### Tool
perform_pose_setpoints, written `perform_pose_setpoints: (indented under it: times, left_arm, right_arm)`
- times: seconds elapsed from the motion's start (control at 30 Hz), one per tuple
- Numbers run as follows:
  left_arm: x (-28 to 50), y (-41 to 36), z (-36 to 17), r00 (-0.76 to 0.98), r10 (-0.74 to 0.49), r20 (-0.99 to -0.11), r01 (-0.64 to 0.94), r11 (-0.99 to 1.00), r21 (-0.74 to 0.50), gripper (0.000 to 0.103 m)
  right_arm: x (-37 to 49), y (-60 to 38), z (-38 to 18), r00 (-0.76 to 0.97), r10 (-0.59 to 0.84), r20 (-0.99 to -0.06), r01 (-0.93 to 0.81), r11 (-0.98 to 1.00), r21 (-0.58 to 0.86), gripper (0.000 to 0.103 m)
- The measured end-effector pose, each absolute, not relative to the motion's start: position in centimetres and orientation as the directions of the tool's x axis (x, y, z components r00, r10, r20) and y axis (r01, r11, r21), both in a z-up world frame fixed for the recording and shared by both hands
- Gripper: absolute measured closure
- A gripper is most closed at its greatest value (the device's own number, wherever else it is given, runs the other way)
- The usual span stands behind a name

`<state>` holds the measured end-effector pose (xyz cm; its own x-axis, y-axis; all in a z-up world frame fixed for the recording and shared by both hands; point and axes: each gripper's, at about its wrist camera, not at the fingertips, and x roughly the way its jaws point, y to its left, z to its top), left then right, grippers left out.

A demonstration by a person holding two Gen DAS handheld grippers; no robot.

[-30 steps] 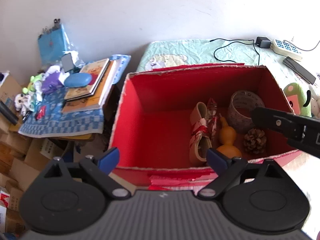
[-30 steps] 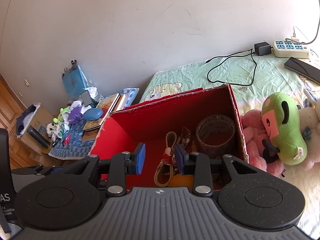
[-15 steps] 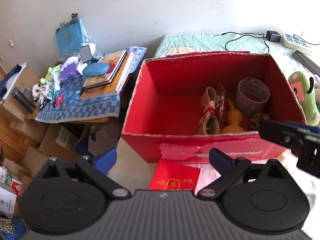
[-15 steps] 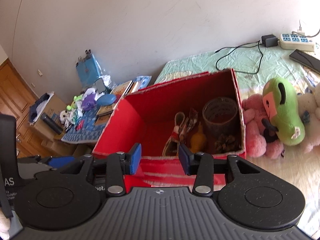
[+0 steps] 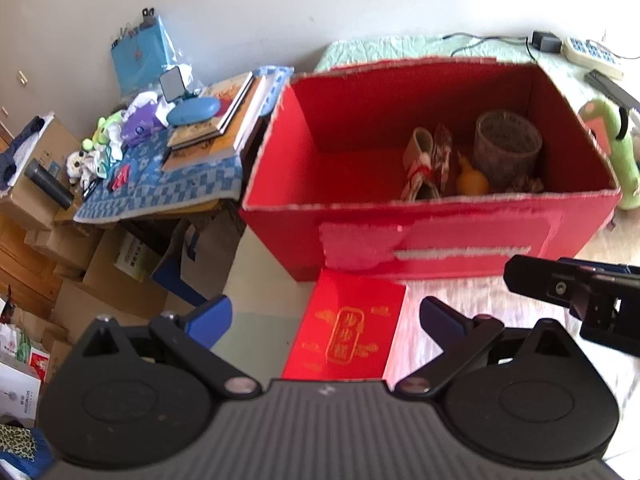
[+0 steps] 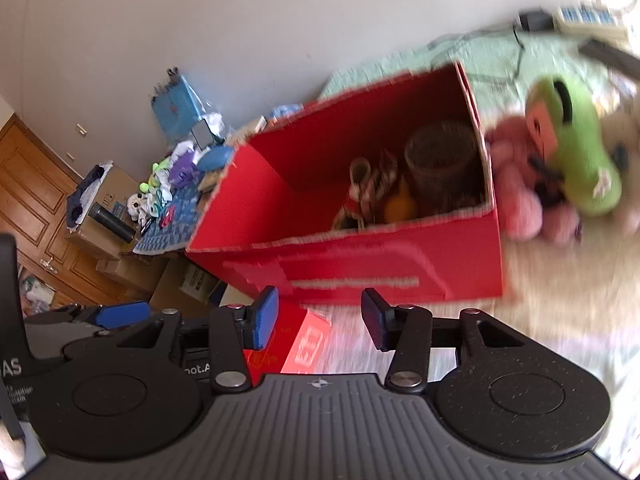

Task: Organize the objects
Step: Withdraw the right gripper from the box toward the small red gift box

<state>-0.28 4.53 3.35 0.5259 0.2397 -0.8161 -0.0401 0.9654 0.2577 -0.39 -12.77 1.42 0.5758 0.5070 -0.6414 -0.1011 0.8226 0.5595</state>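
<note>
A: Fingers?

B: The left gripper [image 5: 326, 314] has its fingers spread wide with nothing gripped. The right gripper [image 6: 318, 316] has its jaws opening, nothing pressed between them.

A: And the task's thing?

B: One small red box [image 5: 348, 332] lies flat just in front of the big red carton [image 5: 440, 240], long axis running toward the carton. It sits below the left gripper's gap.

A: Counts?

B: One carton holding one tape roll [image 5: 507, 148] and one yellow gourd [image 5: 472, 180]. Both grippers tilt downward, near the carton's front wall.
</note>
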Motion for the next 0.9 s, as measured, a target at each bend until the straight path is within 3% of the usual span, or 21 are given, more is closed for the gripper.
perform_pose_setpoints:
  times: [0.9]
  left_arm:
    - [-0.7, 9.3, -2.1, 0.410, 0.092, -0.907, 0.016, 0.994, 0.108, 0.003]
  right_arm:
    - [1.7, -10.3, -3.1, 0.399, 0.595, -0.697, 0.072, 0.738, 0.671, 0.053]
